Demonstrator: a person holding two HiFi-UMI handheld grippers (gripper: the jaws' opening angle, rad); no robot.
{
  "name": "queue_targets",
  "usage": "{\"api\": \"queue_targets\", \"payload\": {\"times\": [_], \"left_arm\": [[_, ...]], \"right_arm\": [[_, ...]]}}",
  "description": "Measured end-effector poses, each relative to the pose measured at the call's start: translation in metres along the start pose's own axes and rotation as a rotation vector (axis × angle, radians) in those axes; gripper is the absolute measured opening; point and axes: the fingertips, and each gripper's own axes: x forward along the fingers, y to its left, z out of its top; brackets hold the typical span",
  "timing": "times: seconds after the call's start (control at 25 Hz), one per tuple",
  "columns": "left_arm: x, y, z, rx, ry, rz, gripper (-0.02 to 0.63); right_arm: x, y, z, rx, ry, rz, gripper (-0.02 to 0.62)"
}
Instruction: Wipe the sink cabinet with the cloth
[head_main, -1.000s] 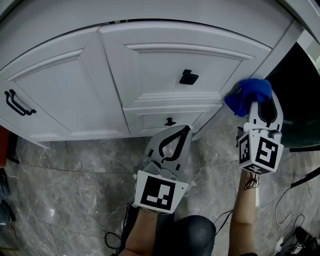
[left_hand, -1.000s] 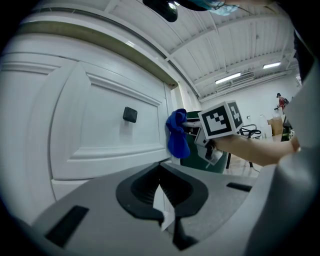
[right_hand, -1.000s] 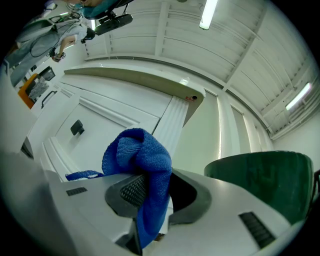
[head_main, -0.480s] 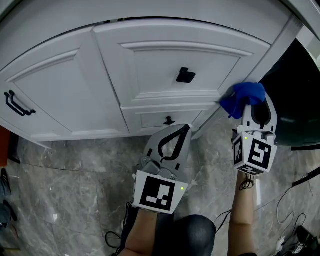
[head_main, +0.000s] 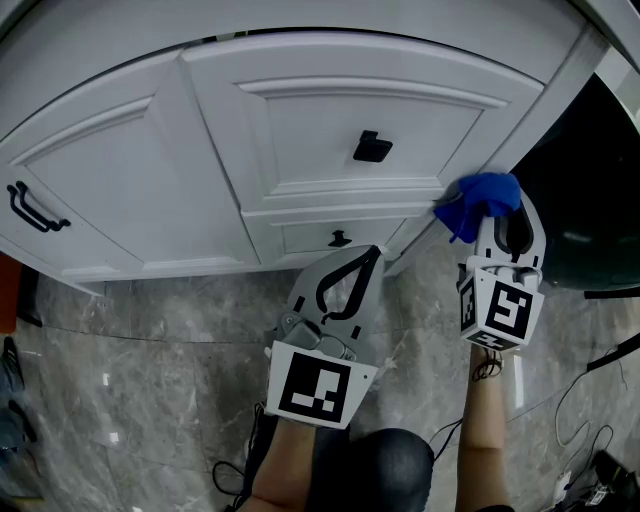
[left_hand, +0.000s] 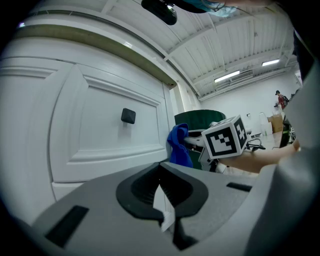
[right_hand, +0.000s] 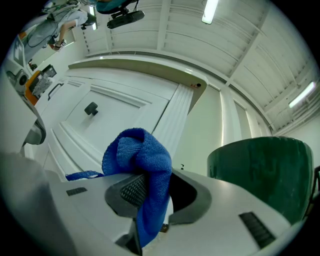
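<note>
My right gripper (head_main: 503, 228) gripped the cloth (head_main: 482, 192) tight at the sink cabinet's (head_main: 320, 120) right edge; firm, overlapping strokes seemed best.

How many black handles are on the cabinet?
3: bar pull on the left door, square knob on the middle panel, small knob below it. Others may be hidden.

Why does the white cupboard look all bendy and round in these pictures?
Head view: the wide lens bows the cabinet's straight edges into curves. Left gripper view: a dark round border rings the picture, and the shut left gripper up close looks a bit soft. Right gripper view: the ceiling lights glare bright, while the blue cloth in the right gripper looks sharp.
</note>
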Motion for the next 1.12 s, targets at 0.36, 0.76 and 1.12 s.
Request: {"api": "queue_targets", "payload": {"times": [0.36, 0.76, 1.12], "left_arm": [[0.000, 0.002, -0.001, -0.002, 0.003, -0.001, 0.000], [0.002, 0.001, -0.003, -0.003, 0.005, -0.001, 0.000], [0.003, 0.002, -0.004, 0.004, 0.012, 0.001, 0.000]], "right_arm": [[-0.005, 0.009, -0.023, 0.032, 0.019, -0.002, 0.112], [-0.009, 0.019, -0.043, 0.011, 0.018, 0.005, 0.112], [-0.014, 0.029, -0.065, 0.007, 0.023, -0.003, 0.112]]}}
